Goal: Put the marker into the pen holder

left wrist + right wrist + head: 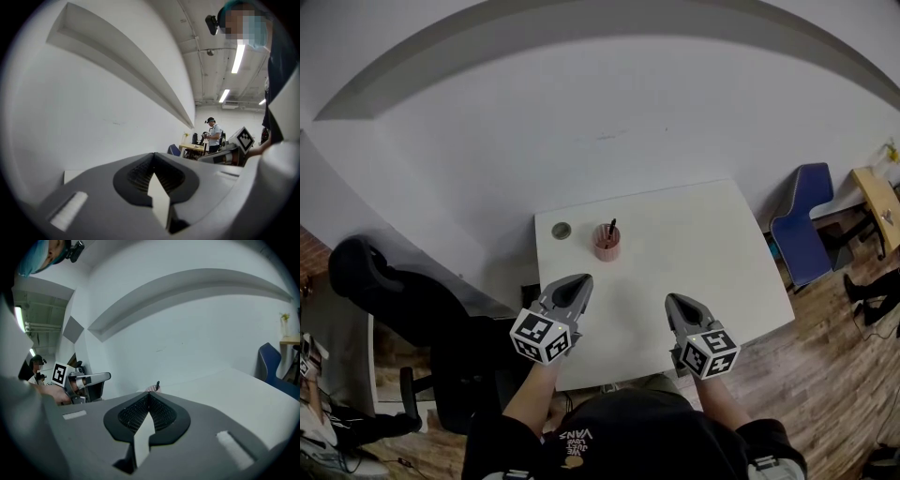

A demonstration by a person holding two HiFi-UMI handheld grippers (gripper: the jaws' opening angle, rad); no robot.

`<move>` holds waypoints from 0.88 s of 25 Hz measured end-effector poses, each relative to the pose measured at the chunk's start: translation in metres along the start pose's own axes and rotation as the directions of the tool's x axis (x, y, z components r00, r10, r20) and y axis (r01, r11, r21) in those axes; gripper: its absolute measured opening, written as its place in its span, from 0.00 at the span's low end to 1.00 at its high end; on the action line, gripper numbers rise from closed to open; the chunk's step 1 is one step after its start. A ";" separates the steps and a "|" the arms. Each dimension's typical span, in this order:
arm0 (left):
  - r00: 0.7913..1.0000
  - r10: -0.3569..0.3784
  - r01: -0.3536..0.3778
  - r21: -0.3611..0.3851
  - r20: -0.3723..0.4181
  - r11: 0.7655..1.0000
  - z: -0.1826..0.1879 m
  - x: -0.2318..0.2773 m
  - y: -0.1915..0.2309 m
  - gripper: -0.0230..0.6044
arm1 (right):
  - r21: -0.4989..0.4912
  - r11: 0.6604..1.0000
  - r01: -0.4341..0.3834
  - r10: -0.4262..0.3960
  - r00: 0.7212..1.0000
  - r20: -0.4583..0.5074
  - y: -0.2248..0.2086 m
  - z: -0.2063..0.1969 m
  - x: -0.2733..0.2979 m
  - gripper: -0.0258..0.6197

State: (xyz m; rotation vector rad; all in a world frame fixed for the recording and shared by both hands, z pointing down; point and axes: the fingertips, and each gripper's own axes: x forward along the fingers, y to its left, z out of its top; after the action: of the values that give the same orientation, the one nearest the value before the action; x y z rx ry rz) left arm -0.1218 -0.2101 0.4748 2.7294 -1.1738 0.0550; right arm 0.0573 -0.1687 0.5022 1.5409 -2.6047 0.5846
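Observation:
A pink pen holder (607, 243) stands upright toward the back left of the white table (694, 244), and a dark marker (611, 228) sticks up out of it. In the right gripper view, the holder's rim (152, 388) and the marker tip (158, 385) peek over the jaws. My left gripper (573, 288) hangs above the table's front left, shut and empty. My right gripper (679, 305) hovers over the front right, shut too, with nothing in it. Both sit well short of the holder.
A small round grey disc (561, 231) lies on the table left of the holder. A black office chair (403, 300) stands at the left, a blue chair (802, 220) at the right by a wooden desk (878, 199). Another person (213, 136) stands far off.

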 end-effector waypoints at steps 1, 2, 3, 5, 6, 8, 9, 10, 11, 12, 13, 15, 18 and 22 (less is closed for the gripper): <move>1.000 0.002 -0.002 -0.004 0.003 1.000 -0.001 -0.006 -0.002 0.12 | 0.000 1.000 0.000 0.000 1.000 0.001 0.002 -0.001 -0.001 0.04; 1.000 0.005 -0.005 -0.008 0.005 1.000 -0.002 -0.011 -0.003 0.12 | 0.000 1.000 -0.001 0.001 1.000 0.002 0.004 -0.002 -0.001 0.04; 1.000 0.010 -0.010 -0.010 0.006 1.000 -0.003 -0.017 -0.005 0.12 | 0.000 1.000 -0.002 0.002 1.000 0.002 0.007 -0.004 -0.002 0.04; 1.000 0.026 -0.026 -0.014 0.012 1.000 -0.007 -0.029 -0.006 0.12 | 0.002 1.000 -0.003 0.003 1.000 0.004 0.012 -0.007 -0.004 0.04; 0.999 0.036 -0.035 -0.017 0.015 0.999 -0.009 -0.035 -0.007 0.12 | 0.004 1.000 -0.004 0.004 1.000 0.005 0.015 -0.008 -0.005 0.04; 0.998 0.052 -0.052 -0.026 0.021 0.998 -0.014 -0.046 -0.008 0.12 | 0.006 1.000 -0.008 0.008 1.000 0.008 0.021 -0.011 -0.005 0.04; 0.998 0.059 -0.058 -0.031 0.022 0.998 -0.016 -0.051 -0.009 0.12 | 0.004 1.000 -0.011 0.011 1.000 0.010 0.024 -0.011 -0.006 0.04; 0.998 0.065 -0.064 -0.035 0.023 0.997 -0.019 -0.057 -0.011 0.12 | 0.002 1.000 -0.014 0.014 1.000 0.012 0.028 -0.012 -0.006 0.04; 0.997 0.070 -0.069 -0.040 0.024 0.997 -0.021 -0.062 -0.013 0.12 | 0.000 1.000 -0.018 0.018 1.000 0.014 0.031 -0.013 -0.007 0.04; 0.997 0.075 -0.074 -0.043 0.024 0.996 -0.023 -0.067 -0.015 0.12 | -0.002 1.000 -0.020 0.020 1.000 0.016 0.034 -0.014 -0.008 0.04; 0.997 0.079 -0.078 -0.045 0.023 0.996 -0.026 -0.071 -0.017 0.12 | -0.003 1.000 -0.023 0.023 1.000 0.017 0.037 -0.015 -0.010 0.04; 0.996 0.087 -0.086 -0.047 0.022 0.995 -0.030 -0.080 -0.021 0.12 | -0.005 1.000 -0.028 0.028 1.000 0.015 0.042 -0.018 -0.011 0.04; 0.995 0.097 -0.096 -0.056 0.022 0.994 -0.036 -0.092 -0.025 0.12 | -0.009 0.999 -0.031 0.031 1.000 0.005 0.048 -0.024 -0.013 0.04; 0.993 0.113 -0.111 -0.065 0.027 0.992 -0.041 -0.107 -0.028 0.12 | -0.019 0.999 -0.040 0.039 0.999 -0.004 0.057 -0.030 -0.014 0.04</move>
State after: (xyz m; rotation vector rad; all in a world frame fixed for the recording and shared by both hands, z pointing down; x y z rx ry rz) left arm -0.1738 -0.1076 0.5002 2.6164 -1.3138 -0.0096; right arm 0.0115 -0.1217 0.5103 1.4851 -2.6361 0.5637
